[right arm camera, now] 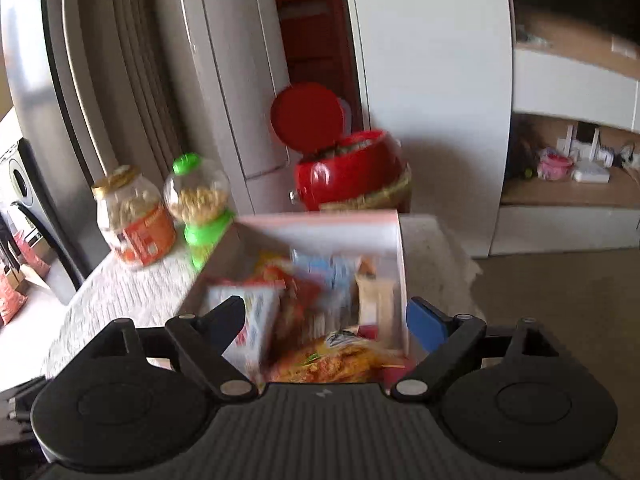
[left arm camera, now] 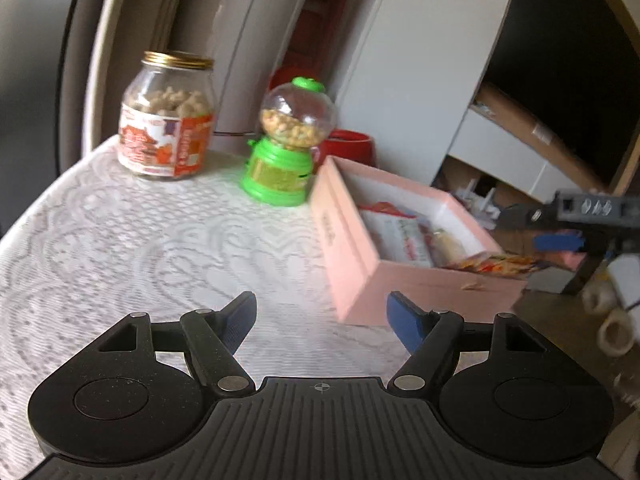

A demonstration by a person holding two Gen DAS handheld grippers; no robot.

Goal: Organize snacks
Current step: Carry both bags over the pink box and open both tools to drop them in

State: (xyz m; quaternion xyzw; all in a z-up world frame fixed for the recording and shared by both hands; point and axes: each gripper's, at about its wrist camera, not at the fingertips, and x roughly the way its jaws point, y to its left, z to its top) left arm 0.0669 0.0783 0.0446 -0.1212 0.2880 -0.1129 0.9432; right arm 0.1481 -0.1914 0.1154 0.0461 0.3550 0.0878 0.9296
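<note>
Hovering directly over the pink box (right arm camera: 394,240), the right claw (right arm camera: 326,320) is released and grasps nothing; packets, an orange snack bag (right arm camera: 340,360) nearest, lie just beneath. The left claw (left arm camera: 322,316), also released and empty, sits left of the box over bare worktop (left arm camera: 140,240), so the right is nearer.

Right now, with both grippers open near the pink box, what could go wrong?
1. An orange snack packet overhangs the pink box at its near corner; a nudge could tip it out.
2. The box sits near the table's edge; pushing could slide it off.
3. The green candy dispenser stands close beside the box and could get knocked over.
</note>
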